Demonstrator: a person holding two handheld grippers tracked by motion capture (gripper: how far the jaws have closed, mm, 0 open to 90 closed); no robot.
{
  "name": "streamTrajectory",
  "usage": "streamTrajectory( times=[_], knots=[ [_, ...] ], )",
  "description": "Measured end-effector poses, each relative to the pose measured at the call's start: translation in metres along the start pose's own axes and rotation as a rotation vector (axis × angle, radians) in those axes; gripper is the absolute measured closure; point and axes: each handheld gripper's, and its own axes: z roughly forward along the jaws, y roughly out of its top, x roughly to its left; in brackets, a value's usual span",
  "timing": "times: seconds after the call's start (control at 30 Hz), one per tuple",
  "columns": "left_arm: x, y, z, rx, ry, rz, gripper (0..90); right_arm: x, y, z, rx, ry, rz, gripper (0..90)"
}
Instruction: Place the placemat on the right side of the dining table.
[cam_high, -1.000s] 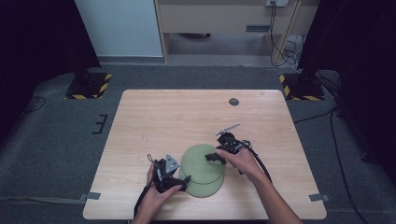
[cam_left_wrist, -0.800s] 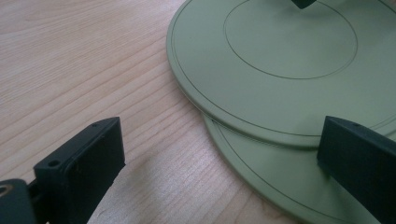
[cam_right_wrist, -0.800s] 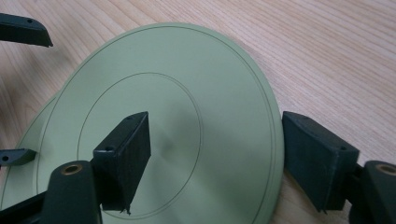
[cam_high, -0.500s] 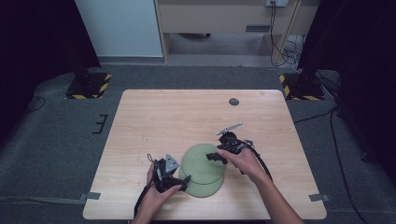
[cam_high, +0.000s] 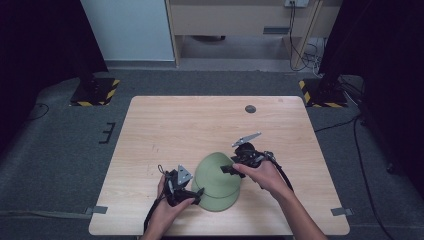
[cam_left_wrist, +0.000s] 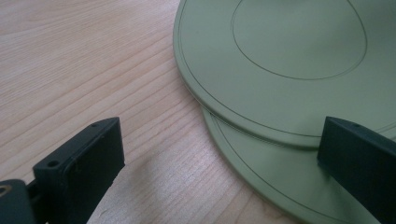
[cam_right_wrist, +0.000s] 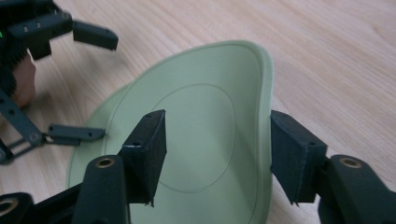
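Two soft green plates lie stacked near the table's front edge. The top plate (cam_high: 214, 172) (cam_left_wrist: 299, 56) (cam_right_wrist: 201, 116) is tilted, its right side raised and curled. My right gripper (cam_high: 230, 169) (cam_right_wrist: 217, 149) has just been closing and is shut on it: one jaw rests on the inner face, the other against the upturned rim. The bottom plate (cam_high: 222, 204) (cam_left_wrist: 261, 172) lies flat on the table. At the stack's left edge my left gripper (cam_high: 196, 192) (cam_left_wrist: 219, 163) (cam_right_wrist: 109, 88) stands open, one jaw over the wood, the other over the bottom plate's rim.
The light wooden table (cam_high: 190, 125) has a small dark round disc (cam_high: 250, 108) near its far edge. Both plates sit close to the front edge. Grey carpet surrounds the table, with cabinets and cables behind it.
My right gripper has risen a little, and the top plate's right side has lifted and curled with it. The left gripper has stayed put.
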Motion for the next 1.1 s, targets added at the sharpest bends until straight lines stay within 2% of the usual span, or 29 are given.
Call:
streamTrajectory(
  times=[0.13,0.17,0.27,0.4,0.5,0.67,0.77,0.87,1.1],
  knots=[
    [0.000,0.000,0.000,-0.001,-0.002,-0.003,0.0,-0.001,0.000,0.001,0.009,-0.023,-0.012,48.4],
    [0.000,0.000,0.000,-0.001,-0.002,-0.004,0.0,-0.003,0.001,0.001,0.005,-0.024,-0.003,53.4],
    [0.000,0.000,0.000,0.001,-0.002,-0.003,0.0,-0.006,0.000,-0.001,-0.004,-0.034,0.000,59.1],
    [0.000,0.000,0.000,0.002,-0.003,-0.005,0.0,-0.006,-0.001,-0.001,-0.007,-0.040,-0.003,63.6],
    [0.000,0.001,0.000,0.003,0.001,-0.004,0.0,-0.008,-0.001,-0.001,-0.018,-0.042,-0.007,72.8],
    [0.000,0.000,0.000,0.002,-0.002,-0.009,0.0,-0.010,-0.001,-0.003,-0.027,-0.039,-0.008,82.0],
    [0.000,0.000,0.000,0.002,-0.001,-0.007,0.0,-0.011,-0.001,-0.004,-0.026,-0.047,-0.019,83.2],
    [0.000,0.000,0.000,0.003,0.002,-0.006,0.0,-0.009,-0.002,-0.003,-0.011,-0.063,-0.056,83.1],
    [0.000,0.000,0.000,-0.001,-0.001,-0.011,0.0,-0.010,-0.002,-0.002,-0.008,-0.063,-0.055,83.0]
  ],
)
